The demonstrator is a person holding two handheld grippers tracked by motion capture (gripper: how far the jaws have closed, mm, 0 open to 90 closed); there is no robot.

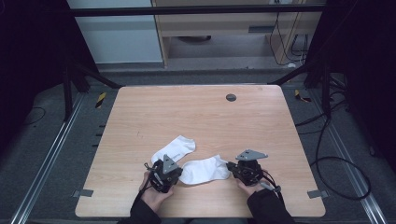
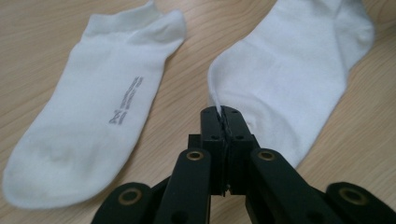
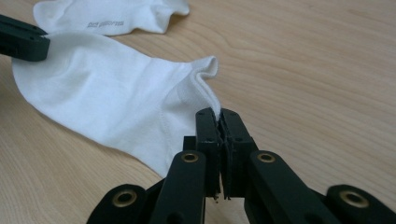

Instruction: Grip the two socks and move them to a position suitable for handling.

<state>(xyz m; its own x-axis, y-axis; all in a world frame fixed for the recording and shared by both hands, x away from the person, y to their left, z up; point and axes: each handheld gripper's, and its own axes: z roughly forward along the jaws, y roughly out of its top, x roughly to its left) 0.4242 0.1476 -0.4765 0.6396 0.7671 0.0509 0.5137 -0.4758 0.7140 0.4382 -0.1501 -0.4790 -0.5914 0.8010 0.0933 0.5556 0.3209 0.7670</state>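
Black jaws of the left gripper [image 2: 223,114] are pressed together on the edge of the near sock [image 2: 299,79], a pinch of white fabric caught between their tips. From this gripper, the sock runs forward and to the right across the wooden table [image 2: 196,60], lying mostly flat. The far sock [image 2: 98,107] lies just beside it to the left, apart from the jaws, flat, with a small line of grey print along its middle.

The right gripper [image 3: 219,115] is likewise closed tight, its jaws nipping a raised fold at the opposite end of the near sock [image 3: 116,102]. The fabric spreads away ahead and to its left, where the other gripper's black jaw tip sits on the sock's far edge.

From the high view, the left gripper [image 1: 164,173] and right gripper [image 1: 247,169] flank the near sock [image 1: 205,169], each held in a hand [image 1: 154,196] near the table's front edge. The far sock [image 1: 175,148] lies just beyond the left gripper.
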